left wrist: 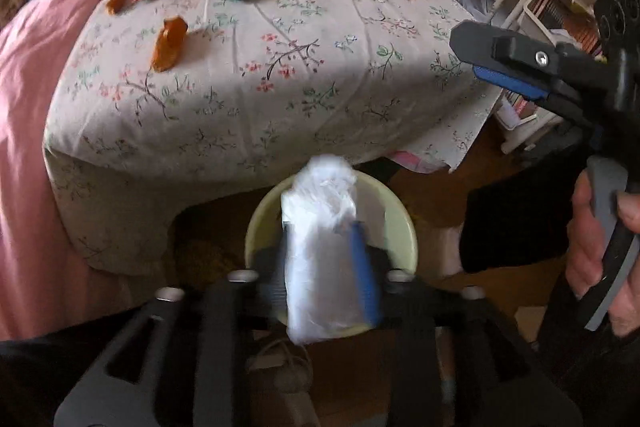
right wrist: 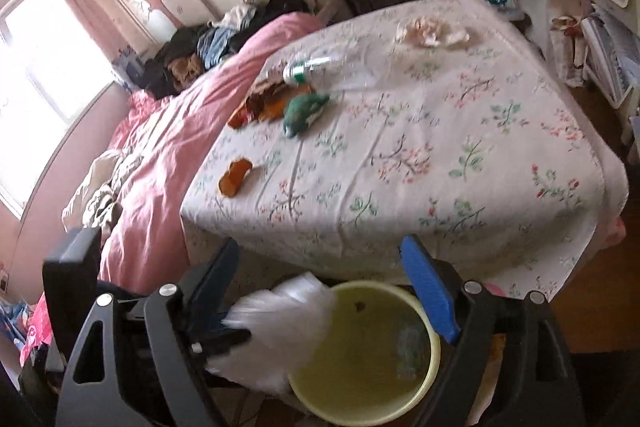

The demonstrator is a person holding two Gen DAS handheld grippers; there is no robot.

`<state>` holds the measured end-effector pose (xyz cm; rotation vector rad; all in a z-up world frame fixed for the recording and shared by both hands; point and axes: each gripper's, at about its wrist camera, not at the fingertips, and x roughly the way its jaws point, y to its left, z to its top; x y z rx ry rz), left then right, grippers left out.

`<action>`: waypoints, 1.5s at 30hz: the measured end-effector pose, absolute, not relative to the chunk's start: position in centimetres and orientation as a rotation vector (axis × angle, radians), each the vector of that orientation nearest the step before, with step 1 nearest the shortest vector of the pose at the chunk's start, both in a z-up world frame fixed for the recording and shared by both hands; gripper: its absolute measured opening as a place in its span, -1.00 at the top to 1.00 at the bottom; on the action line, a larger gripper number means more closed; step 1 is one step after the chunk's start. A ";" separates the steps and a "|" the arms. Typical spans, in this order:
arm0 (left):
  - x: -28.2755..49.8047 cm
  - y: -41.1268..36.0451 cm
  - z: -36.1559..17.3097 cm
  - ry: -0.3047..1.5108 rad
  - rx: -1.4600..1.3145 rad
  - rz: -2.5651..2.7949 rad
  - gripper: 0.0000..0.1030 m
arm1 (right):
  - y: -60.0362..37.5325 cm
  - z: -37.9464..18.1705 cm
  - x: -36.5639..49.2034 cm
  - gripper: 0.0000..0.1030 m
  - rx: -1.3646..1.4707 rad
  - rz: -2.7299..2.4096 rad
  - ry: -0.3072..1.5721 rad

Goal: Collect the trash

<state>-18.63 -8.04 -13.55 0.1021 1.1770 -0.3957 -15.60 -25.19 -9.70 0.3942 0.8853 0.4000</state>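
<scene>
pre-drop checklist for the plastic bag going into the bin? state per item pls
1. Left gripper shut on the plastic bag: ok.
2. Bag over the yellow bin: ok, it hangs above the near rim.
3. Bin mouth open, with room inside: ok; only a little trash at the bottom.
4. Right gripper clear of the bag: ok, jaws open, holding nothing.
5. Bag fully inside the rim line: cannot tell, motion blur.
6. Trash left on the bed: not ok; bottle, green wrapper, orange wrappers and crumpled paper remain.
</scene>
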 end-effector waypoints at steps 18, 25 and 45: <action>-17.8 -0.6 -6.8 0.825 -0.093 -0.051 -0.64 | -22.6 -10.4 -16.2 -0.67 0.266 0.320 0.851; -17.9 -0.2 -7.2 0.833 -0.123 -0.041 -0.64 | -21.7 -10.7 -16.5 -0.69 0.243 0.320 0.857; -17.7 -0.2 -7.3 0.830 -0.136 -0.033 -0.64 | -21.5 -10.3 -16.7 -0.69 0.242 0.317 0.829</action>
